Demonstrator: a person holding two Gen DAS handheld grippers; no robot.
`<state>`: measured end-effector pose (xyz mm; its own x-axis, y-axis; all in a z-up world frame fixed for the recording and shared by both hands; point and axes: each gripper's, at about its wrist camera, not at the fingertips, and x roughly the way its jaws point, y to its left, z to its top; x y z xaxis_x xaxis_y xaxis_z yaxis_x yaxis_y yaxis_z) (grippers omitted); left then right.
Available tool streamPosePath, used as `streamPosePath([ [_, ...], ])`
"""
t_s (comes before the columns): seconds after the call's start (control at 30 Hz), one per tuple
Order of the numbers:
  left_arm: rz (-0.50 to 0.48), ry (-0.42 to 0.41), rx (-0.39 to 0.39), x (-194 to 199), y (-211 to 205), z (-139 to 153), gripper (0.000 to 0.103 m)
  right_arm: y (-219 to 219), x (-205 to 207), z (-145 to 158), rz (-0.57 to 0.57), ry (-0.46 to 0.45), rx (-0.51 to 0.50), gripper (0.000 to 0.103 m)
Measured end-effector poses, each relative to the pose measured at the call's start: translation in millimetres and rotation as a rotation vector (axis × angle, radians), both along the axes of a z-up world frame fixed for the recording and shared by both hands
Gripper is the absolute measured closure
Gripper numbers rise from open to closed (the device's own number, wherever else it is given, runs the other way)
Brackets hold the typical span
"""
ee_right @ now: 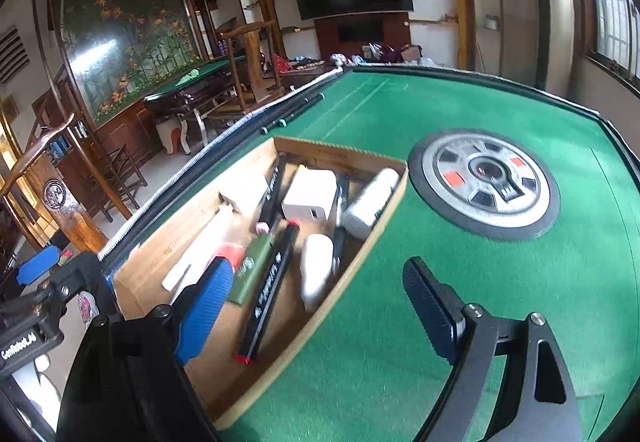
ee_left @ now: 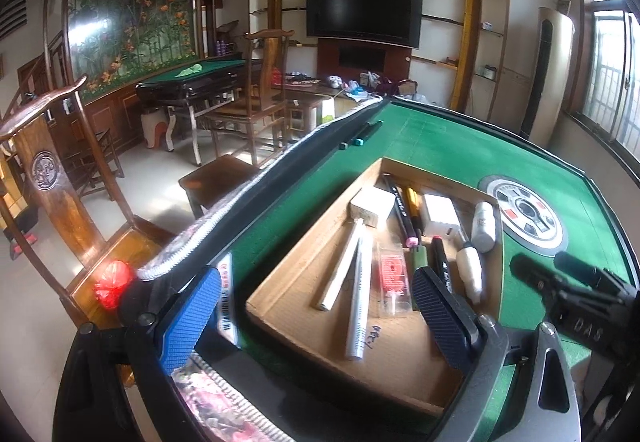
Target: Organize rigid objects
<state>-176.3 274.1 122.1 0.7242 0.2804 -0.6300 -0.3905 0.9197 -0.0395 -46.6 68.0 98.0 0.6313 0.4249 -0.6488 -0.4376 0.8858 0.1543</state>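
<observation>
Crowded cardboard box [ee_right: 352, 158]; bare green felt [ee_right: 400, 322] rightward.

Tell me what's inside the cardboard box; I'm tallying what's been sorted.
The cardboard box holds a white charger, black markers, a green case, white bottles, white sticks and a red packet. Anything beneath them is hidden.

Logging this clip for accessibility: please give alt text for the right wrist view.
An open right gripper hovers over a cardboard box of markers, a white charger and small bottles on a green felt table. Two pens lie at the table's far edge.
</observation>
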Motion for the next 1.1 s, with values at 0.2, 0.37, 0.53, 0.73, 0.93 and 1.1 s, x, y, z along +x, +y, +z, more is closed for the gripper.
streamPosePath([
  [0.2,0.025,0.007,-0.074,-17,14,18,0.005,1,17,1,0.036,-0.054,0.061,0.016],
  [0.37,0.106,-0.013,0.010,-22,22,30,0.005,-21,27,-10,-0.013,-0.035,0.140,0.016],
  [0.53,0.141,-0.010,-0.021,-17,28,28,0.005,-27,36,-20,-0.042,0.024,0.146,0.015],
  [0.73,0.126,-0.006,-0.005,-18,24,26,0.005,-26,31,-18,-0.051,-0.009,0.132,0.015],
  [0.93,0.123,-0.006,-0.021,-20,24,25,0.005,-24,24,-16,-0.049,-0.047,0.120,0.014],
  [1.1,0.110,-0.016,-0.015,-22,18,27,0.005,-24,24,-16,-0.051,-0.044,0.120,0.014],
])
